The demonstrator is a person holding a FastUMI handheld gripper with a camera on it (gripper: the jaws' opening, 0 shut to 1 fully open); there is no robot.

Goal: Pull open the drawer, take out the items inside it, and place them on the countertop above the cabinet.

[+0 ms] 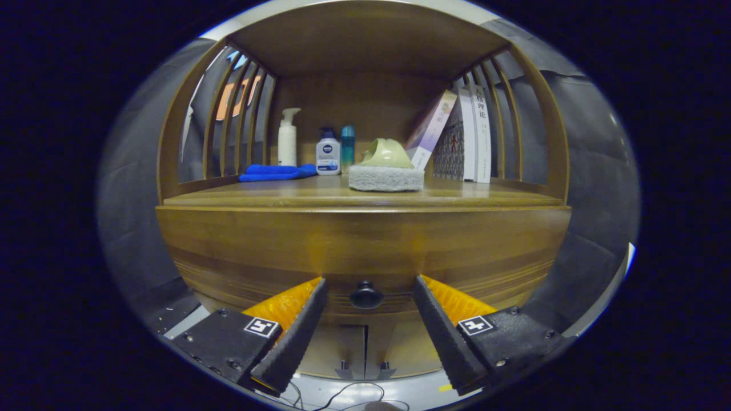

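Note:
A wooden cabinet stands ahead with its drawer closed. The drawer's dark round knob sits between the far ends of my fingers, a little beyond them and untouched. My gripper is open, its fingers wide apart on either side of the knob. Above the drawer lies the countertop, a wooden shelf under a curved roof with slatted sides. The drawer's inside is hidden.
On the countertop stand a white pump bottle, a small white-and-blue bottle, a teal bottle, a folded blue cloth, a green holder on a grey sponge and leaning books. Below are two cabinet doors and cables.

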